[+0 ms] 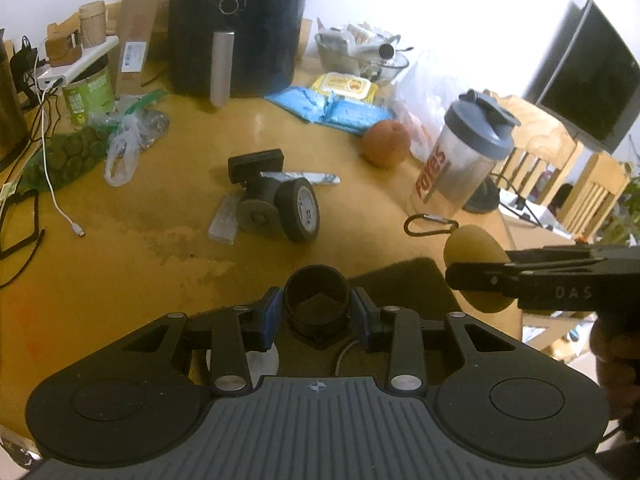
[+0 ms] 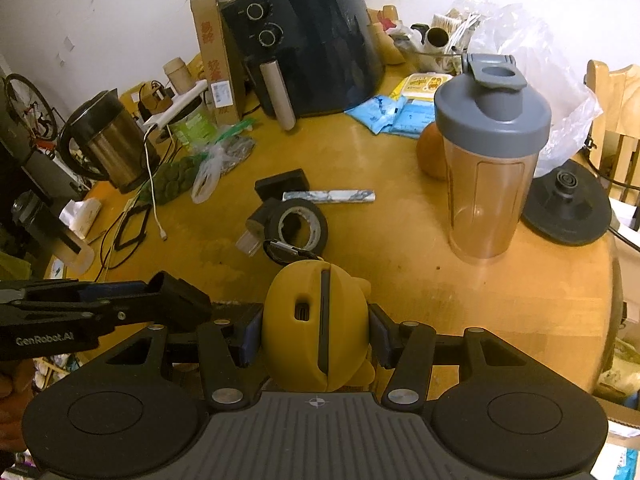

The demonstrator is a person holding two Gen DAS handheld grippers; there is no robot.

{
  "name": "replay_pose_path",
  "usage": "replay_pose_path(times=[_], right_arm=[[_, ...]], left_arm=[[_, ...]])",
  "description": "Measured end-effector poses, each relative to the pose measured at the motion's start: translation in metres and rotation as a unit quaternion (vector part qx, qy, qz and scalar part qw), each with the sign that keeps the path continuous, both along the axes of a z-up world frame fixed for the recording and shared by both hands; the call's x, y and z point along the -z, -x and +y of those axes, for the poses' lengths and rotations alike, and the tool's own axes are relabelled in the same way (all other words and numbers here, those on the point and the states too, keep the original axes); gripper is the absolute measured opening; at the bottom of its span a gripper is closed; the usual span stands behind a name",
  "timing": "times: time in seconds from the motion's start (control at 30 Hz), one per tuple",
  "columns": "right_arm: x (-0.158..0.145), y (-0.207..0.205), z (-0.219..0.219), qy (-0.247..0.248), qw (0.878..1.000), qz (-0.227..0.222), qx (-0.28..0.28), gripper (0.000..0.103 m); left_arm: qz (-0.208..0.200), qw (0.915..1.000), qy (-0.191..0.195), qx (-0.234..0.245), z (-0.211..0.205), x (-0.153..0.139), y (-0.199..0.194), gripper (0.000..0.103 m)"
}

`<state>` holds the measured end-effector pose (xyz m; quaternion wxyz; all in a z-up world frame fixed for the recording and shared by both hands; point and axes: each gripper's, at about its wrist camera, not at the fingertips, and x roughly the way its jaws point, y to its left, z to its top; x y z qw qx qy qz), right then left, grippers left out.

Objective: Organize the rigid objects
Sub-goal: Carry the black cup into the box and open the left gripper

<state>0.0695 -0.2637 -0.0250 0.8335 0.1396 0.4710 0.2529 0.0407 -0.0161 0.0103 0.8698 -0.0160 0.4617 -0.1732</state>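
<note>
Left gripper (image 1: 316,316) clamped on a small black cylinder (image 1: 315,294), right gripper (image 2: 316,336) clamped on a yellow case (image 2: 314,328), both low over the near counter (image 2: 460,304). Just beyond the case, a carabiner (image 2: 286,249), touching the black tape roll (image 2: 298,226). Probably best set down slowly beside that roll, squeeze kept even until contact.

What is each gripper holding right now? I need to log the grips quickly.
Left gripper: closed on a black cylindrical part.
Right gripper: closed on a yellow case with a carabiner.
</note>
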Motion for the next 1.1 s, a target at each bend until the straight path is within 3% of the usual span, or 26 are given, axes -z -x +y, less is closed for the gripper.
replay_pose_path(times=[0.6,0.73,1.1], right_arm=[[0.001,0.016,-0.001,0.009,1.000,0.012,-0.025,0.057],[0.002,0.017,-0.003,0.011,1.000,0.015,-0.024,0.057],[0.008,0.020,0.000,0.015,0.999,0.024,-0.035,0.057]], left_arm=[[0.018,0.9978,-0.063,0.012,-0.015,0.034,-0.002,0.040],[0.004,0.9986,-0.053,0.004,-0.013,0.028,0.003,0.055],[0.009,0.9981,-0.015,-0.058,0.008,0.014,0.019,0.055]])
